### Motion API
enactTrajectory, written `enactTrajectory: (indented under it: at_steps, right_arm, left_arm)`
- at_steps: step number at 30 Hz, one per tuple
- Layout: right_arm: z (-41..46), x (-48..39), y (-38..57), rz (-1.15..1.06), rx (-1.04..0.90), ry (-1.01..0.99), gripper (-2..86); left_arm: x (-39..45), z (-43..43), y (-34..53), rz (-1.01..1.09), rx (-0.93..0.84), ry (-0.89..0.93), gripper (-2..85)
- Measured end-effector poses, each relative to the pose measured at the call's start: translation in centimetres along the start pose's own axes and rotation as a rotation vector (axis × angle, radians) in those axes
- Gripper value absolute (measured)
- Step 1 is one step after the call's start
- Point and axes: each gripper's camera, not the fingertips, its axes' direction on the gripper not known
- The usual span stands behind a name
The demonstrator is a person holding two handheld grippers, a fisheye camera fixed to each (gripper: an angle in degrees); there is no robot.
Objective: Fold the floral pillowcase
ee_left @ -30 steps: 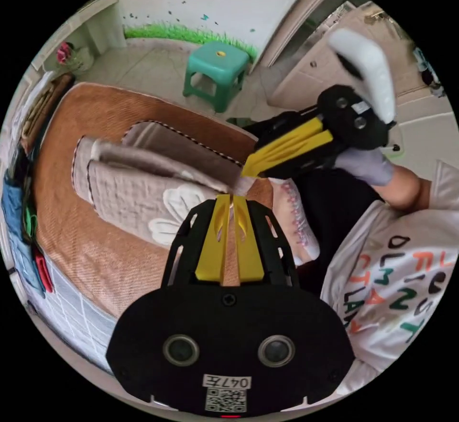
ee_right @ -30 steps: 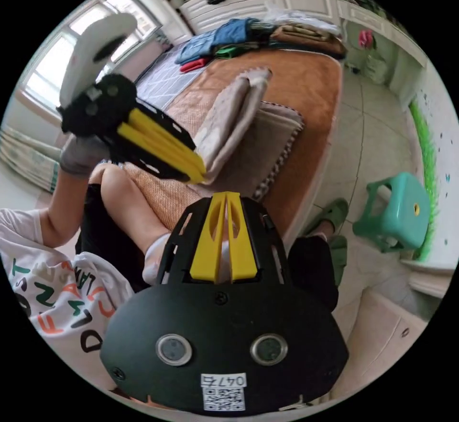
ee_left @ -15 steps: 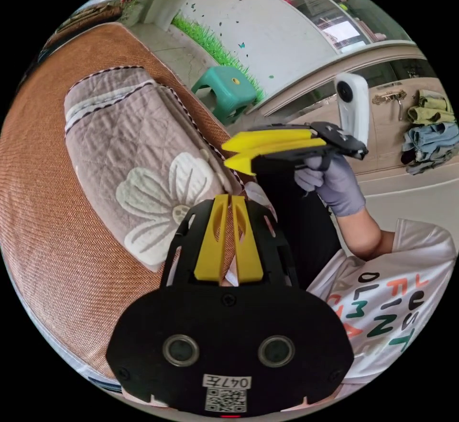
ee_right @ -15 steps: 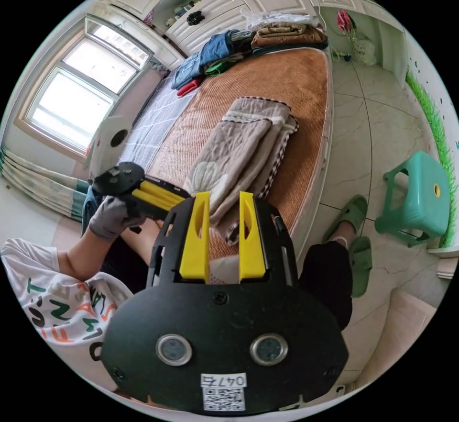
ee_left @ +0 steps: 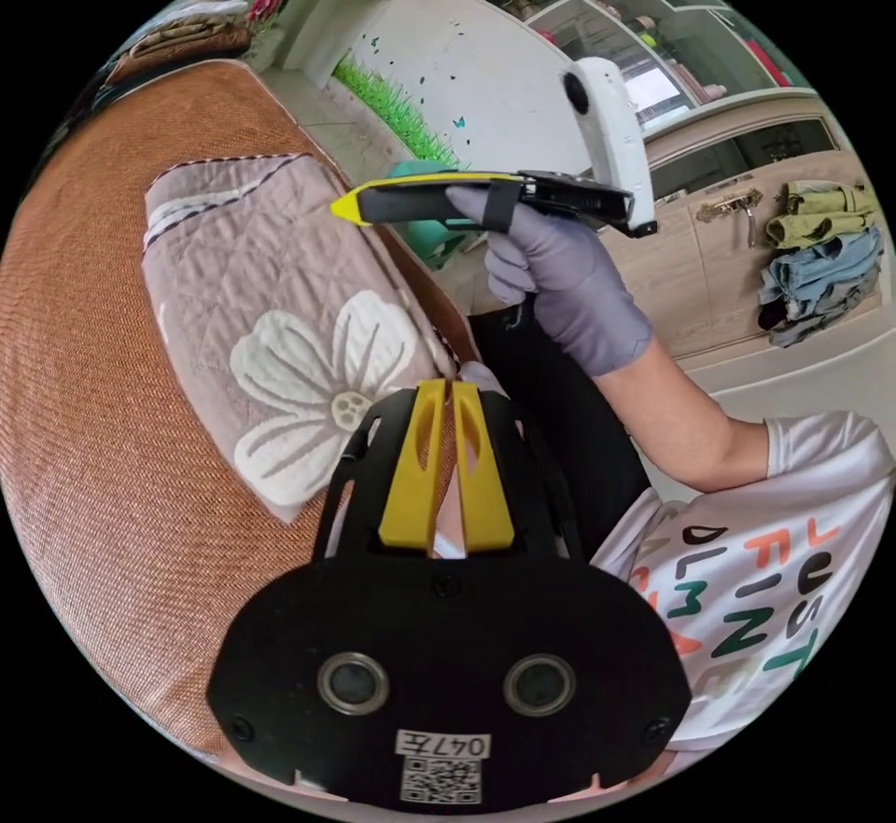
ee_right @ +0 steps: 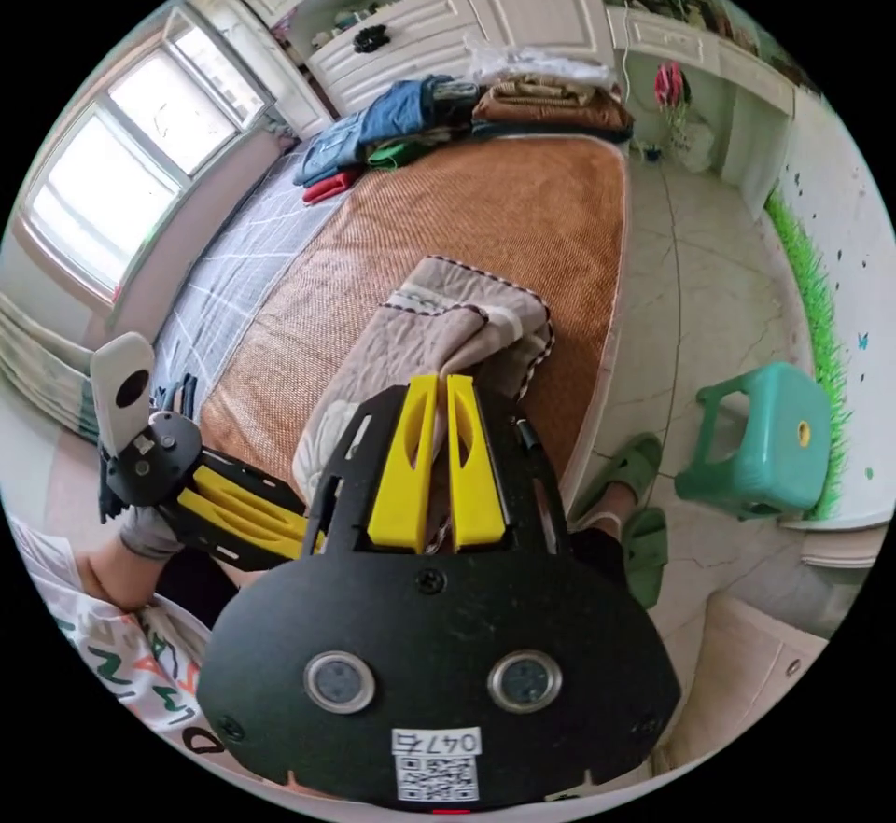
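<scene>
The floral pillowcase point(ee_left: 280, 300) lies folded into a compact pad on the brown woven mat point(ee_left: 84, 347), a white flower on its top face. In the left gripper view my left gripper point(ee_left: 443, 384) is shut at the pad's near corner, with no cloth seen between its jaws. A gloved hand holds my right gripper point(ee_left: 343, 205) level over the pad's far edge. In the right gripper view my right gripper point(ee_right: 436, 382) stands shut over the pillowcase point(ee_right: 439, 328); whether it pinches cloth I cannot tell. My left gripper point(ee_right: 299, 532) sits low at the left, jaws together.
A green stool point(ee_right: 765, 450) and green slippers point(ee_right: 644, 506) stand on the tiled floor beside the bed. Stacks of folded clothes point(ee_right: 448, 114) line the bed's far end. A grey checked sheet point(ee_right: 243, 272) borders the mat. The person's printed shirt point(ee_left: 765, 580) is close by.
My right gripper's jaws, open half a second ago, have closed, and it has swung out over the pillowcase's far edge. My left gripper has stayed shut at the near corner.
</scene>
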Motion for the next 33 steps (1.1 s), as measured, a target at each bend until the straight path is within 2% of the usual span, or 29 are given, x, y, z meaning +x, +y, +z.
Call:
enactTrajectory:
  at_steps: [3, 6, 8, 11, 13, 15, 17, 21, 24, 33]
  right_arm:
    - [0.1, 0.9, 0.9, 0.009, -0.043, 0.054, -0.1]
    - [1.5, 2.9, 1.6, 0.062, -0.130, 0.015, 2.6]
    - [0.6, 3.9, 2.2, 0.113, -0.088, -0.024, 6.2]
    - [-1.9, 5.3, 3.8, 0.190, 0.014, -0.077, 9.1]
    - [-2.1, 6.2, 4.7, 0.208, 0.021, -0.128, 10.4]
    - [-1.7, 6.6, 5.0, 0.207, -0.003, -0.162, 11.1]
    - [-1.4, 6.7, 5.1, 0.214, -0.015, -0.195, 11.1]
    - [-2.2, 6.1, 5.3, 0.230, -0.029, -0.138, 9.5]
    - [-3.4, 5.0, 5.4, 0.204, -0.033, -0.095, 9.2]
    - [-7.2, 1.1, 5.2, 0.166, -0.090, -0.009, 2.8]
  left_arm:
    - [-1.6, 1.7, 1.3, 0.005, 0.002, 0.098, 1.1]
    - [-3.5, 2.5, 3.4, -0.021, 0.024, 0.192, 6.5]
    - [-4.6, 1.6, 5.5, -0.036, 0.081, 0.191, 7.5]
    - [-6.8, -1.3, 9.7, -0.109, 0.191, 0.059, 8.1]
    - [-9.6, -3.2, 13.4, -0.234, 0.258, -0.109, 8.3]
    - [-12.1, -3.2, 15.6, -0.315, 0.253, -0.168, 8.9]
    - [-14.4, -2.1, 17.2, -0.358, 0.227, -0.152, 9.8]
    - [-18.1, 2.6, 19.5, -0.395, 0.122, -0.126, 10.6]
    - [-19.9, 4.6, 21.2, -0.420, 0.117, -0.147, 9.4]
    - [-26.0, 7.9, 29.4, -0.403, 0.170, 0.030, 3.0]
